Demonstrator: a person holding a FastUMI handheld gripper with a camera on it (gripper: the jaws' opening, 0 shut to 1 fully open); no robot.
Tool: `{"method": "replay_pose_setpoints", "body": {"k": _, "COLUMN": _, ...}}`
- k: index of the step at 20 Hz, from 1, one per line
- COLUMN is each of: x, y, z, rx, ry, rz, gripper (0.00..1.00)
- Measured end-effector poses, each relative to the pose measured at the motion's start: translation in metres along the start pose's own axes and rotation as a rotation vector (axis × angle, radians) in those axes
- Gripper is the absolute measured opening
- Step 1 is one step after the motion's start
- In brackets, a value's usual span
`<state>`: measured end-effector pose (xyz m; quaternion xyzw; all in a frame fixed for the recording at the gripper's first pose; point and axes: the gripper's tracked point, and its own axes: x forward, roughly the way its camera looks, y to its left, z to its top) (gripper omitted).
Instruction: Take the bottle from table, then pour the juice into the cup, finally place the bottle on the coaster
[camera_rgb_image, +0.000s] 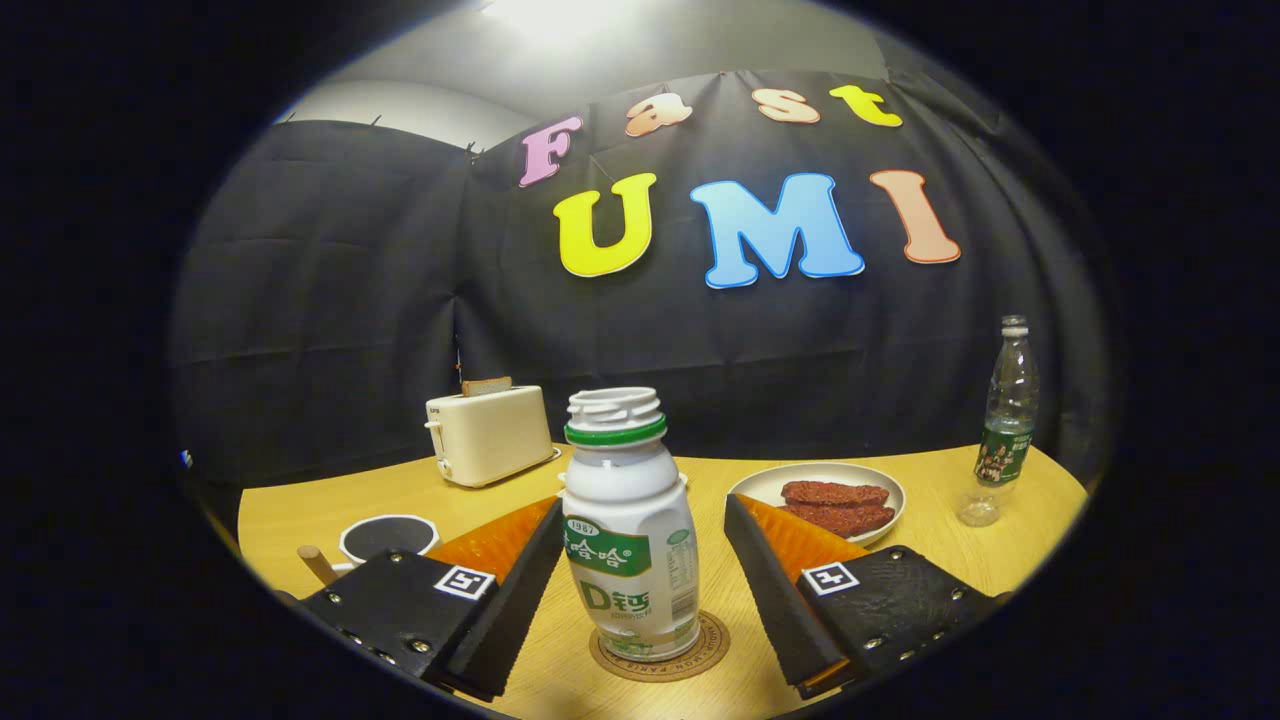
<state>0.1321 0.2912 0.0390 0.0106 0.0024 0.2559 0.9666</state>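
Bottle (630, 525) stood upright on coaster (660, 648), uncapped, between fingers. Gripper (640, 590) spread wide, both pads clear of it. Risk: careless withdrawal could clip bottle, tip it, spill onto table (1000, 560).

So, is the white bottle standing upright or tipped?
Upright: the white bottle stands on the coaster, neck up, between the open claw fingers, untouched.
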Motion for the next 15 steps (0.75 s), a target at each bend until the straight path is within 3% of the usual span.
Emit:
{"method": "replay_pose_setpoints", "body": {"k": 9, "x": -0.054, "y": -0.039, "z": 0.035, "rx": -0.059, "ry": -0.065, "rz": -0.085, "gripper": 0.96}}
{"method": "replay_pose_setpoints", "body": {"k": 15, "x": -0.098, "y": -0.092, "z": 0.033, "rx": -0.110, "ry": -0.066, "rz": -0.201, "gripper": 0.96}}
